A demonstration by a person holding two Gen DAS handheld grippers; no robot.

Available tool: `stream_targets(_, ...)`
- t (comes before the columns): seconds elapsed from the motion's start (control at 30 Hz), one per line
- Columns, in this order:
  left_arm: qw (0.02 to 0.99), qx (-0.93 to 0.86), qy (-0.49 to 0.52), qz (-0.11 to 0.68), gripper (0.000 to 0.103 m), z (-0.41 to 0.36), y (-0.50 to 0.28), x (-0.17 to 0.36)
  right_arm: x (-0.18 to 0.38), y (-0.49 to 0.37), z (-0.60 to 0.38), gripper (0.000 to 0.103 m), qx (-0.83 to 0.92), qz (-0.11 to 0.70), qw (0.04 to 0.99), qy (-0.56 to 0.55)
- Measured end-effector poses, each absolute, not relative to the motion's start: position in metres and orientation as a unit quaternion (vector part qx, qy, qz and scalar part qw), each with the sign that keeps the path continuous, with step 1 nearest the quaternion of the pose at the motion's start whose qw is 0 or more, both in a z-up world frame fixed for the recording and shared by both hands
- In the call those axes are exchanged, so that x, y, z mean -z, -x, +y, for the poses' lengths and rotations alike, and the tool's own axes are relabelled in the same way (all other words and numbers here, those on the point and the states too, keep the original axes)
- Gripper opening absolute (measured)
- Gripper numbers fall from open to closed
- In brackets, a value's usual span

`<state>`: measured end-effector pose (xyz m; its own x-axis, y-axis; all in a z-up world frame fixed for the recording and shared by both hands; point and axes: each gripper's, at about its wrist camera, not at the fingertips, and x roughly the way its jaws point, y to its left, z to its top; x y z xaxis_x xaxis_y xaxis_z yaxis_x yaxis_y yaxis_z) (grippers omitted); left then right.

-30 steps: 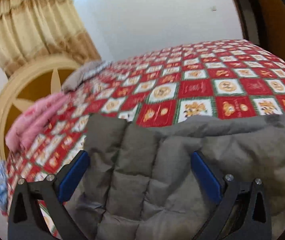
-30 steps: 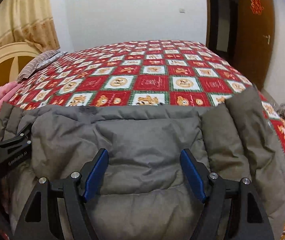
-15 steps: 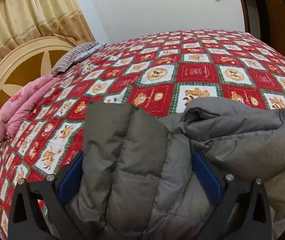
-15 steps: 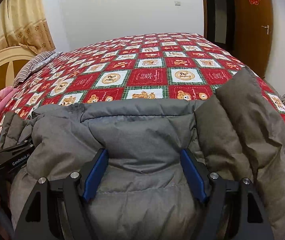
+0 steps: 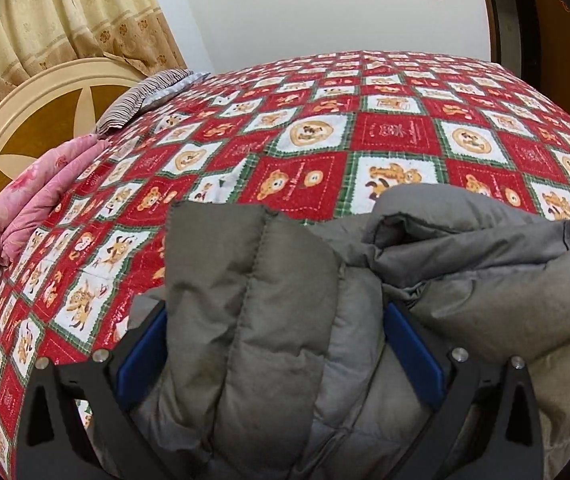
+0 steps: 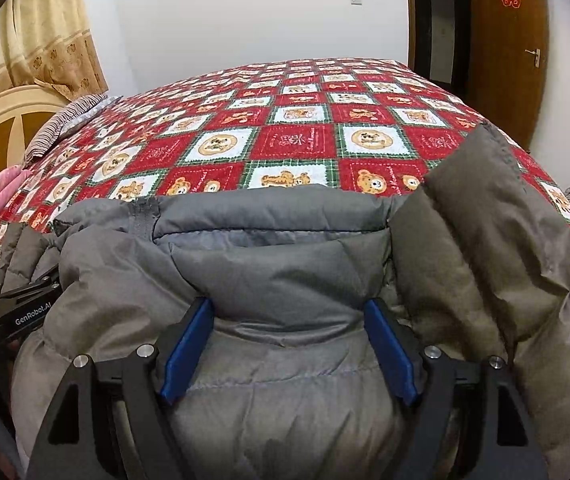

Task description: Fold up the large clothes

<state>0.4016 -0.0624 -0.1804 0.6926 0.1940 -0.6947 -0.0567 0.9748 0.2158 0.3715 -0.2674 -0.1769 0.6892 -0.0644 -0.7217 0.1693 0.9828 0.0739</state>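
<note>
Left wrist view: left gripper (image 5: pixel 273 344) has its jaws spread wide, with a thick quilted fold of the grey puffer jacket (image 5: pixel 269 320) bulging up between the blue pads (image 5: pixel 143 356). Fabric fills the gap and touches both pads — whether it's actually clamped, can't tell. The jacket is bunched at the near edge of the bed, on the red teddy-bear quilt (image 5: pixel 385 136). A pink folded blanket (image 5: pixel 37 196) and a striped pillow (image 5: pixel 145 96) lie along the left side, by the round headboard (image 5: pixel 17 128).

Right wrist view: right gripper (image 6: pixel 289 354) is also wide apart, a rounded bulge of the jacket (image 6: pixel 269 264) sitting between its blue pads (image 6: pixel 187 354) — grip can't be confirmed either. One padded flap stands up at the right. The other gripper (image 6: pixel 25 312) is visible at the left edge, against the jacket's side. Brown door (image 6: pixel 505 52) behind the bed, right.
</note>
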Motion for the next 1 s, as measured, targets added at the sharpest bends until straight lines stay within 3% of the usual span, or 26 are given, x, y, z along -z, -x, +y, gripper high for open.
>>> stream_targets(1.0,0.911,-0.068,-0.091,0.397,0.103,-0.062,-0.404,0.187,0.188,-0.383,-0.258,0.085,0.089,0.421,0.903,-0.027)
